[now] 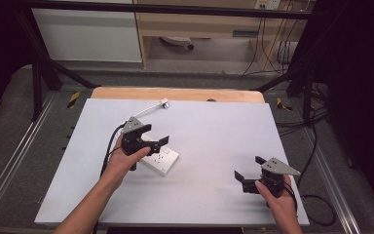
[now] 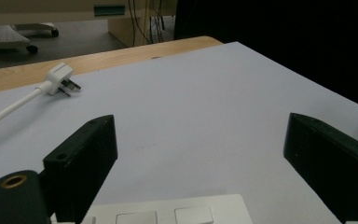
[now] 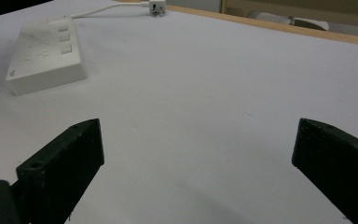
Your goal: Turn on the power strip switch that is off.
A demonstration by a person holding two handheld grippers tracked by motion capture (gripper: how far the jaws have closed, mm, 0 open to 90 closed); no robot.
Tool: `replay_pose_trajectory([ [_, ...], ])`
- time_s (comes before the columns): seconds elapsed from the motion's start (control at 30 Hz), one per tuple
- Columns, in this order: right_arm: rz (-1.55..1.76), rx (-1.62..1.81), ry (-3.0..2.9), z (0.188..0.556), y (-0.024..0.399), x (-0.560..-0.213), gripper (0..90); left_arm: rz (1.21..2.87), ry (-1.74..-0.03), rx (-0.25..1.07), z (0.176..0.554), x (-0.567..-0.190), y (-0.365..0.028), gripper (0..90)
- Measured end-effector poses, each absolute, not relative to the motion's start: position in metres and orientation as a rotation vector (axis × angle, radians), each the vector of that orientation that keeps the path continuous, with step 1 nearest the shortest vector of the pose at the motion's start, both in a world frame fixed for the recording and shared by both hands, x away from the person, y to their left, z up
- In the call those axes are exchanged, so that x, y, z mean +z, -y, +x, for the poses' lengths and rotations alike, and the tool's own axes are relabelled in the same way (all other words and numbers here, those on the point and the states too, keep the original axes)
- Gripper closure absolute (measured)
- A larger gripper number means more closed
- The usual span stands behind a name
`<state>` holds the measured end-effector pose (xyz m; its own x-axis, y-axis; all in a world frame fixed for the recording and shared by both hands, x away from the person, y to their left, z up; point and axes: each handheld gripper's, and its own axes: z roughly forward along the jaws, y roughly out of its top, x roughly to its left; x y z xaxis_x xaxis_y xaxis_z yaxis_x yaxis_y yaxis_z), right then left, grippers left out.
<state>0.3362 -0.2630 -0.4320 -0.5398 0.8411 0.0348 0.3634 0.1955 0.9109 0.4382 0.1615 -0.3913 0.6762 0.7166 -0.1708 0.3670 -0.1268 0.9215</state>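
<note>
White table [image 1: 209, 131], grey floor [image 1: 9, 131], wooden cabinet [image 1: 195, 29]

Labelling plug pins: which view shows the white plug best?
The left gripper view: the plug lies close enough to show its pins and cord. The high view shows it small near the table's far edge; the right gripper view shows it distant at the top.

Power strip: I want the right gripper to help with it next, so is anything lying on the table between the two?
Nothing visible does. The right gripper, jaws open, faces the power strip across bare white tabletop. The plug and its cable lie beyond the strip, off that path. The left gripper hangs open over the strip.
</note>
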Motion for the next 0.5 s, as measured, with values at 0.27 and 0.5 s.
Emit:
replay_pose_trajectory([
  [0.27, 1.117, 1.312, -2.002, 0.337, 0.263, -0.432, 2.6, 1.730, -0.862, 0.366, 0.433, -0.384, -0.171, 8.4],
  [0.5, 1.112, 1.322, -2.001, 0.338, 0.262, -0.433, 2.1, 1.717, -0.845, 0.370, 0.426, -0.376, -0.181, 7.9],
])
